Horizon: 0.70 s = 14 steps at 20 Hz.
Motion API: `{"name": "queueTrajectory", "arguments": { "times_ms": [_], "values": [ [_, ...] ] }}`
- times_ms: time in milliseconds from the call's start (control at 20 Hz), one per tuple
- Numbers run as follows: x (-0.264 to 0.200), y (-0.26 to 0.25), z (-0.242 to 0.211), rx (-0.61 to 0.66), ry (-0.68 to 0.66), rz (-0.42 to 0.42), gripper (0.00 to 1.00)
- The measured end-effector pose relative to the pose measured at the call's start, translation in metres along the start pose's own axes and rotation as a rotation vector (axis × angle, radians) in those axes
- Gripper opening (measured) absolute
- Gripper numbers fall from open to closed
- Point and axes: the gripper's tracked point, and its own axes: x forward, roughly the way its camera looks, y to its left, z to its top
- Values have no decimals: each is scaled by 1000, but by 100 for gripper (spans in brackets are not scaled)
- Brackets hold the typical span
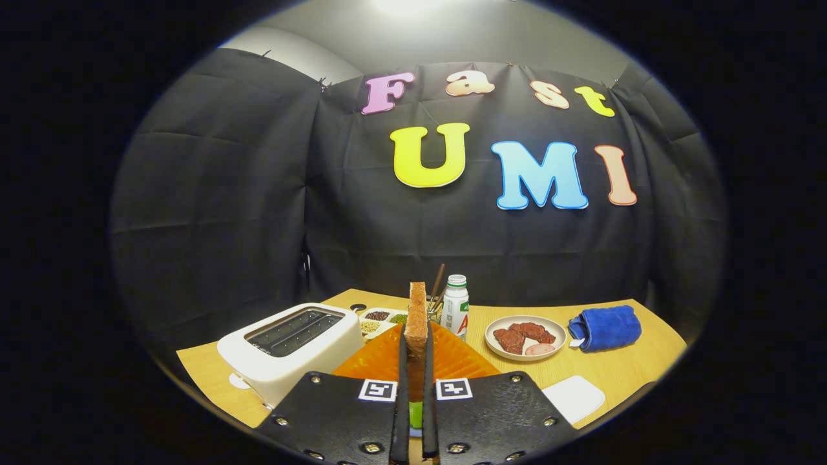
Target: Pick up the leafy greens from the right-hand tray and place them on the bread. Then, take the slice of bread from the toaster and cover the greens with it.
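Item: 1 two-finger gripper (pixel 413 361), jaws clenched edge-on upon 1 browned toast slice (pixel 417 316), held upright and raised above the orange ribbed mat (pixel 452 361). White 2-slot toaster (pixel 291 345) stands just beside, slots showing no bread. A sliver of green (pixel 415 413) shows low between the fingers, likely the leafy greens; the bread beneath them is hidden. Beyond: 1 white bottle with green cap (pixel 455 307), 1 sectioned white tray of grains (pixel 378 321), 1 round plate of red meat slices (pixel 524 336), 1 rolled blue towel (pixel 606 328). Handling advice: tilt the slice flat, centre it over the greens, lower gently, release only once resting.
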Motion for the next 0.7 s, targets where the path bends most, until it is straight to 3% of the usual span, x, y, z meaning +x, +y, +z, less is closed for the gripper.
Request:
{"name": "queueTrajectory", "arguments": {
  "times_ms": [200,450,700],
  "values": [
    [7,1,-18,-27,16,1,8],
    [20,23,-55,28,100,82,8],
    [26,27,-77,37,140,103,8]
  ]
}}
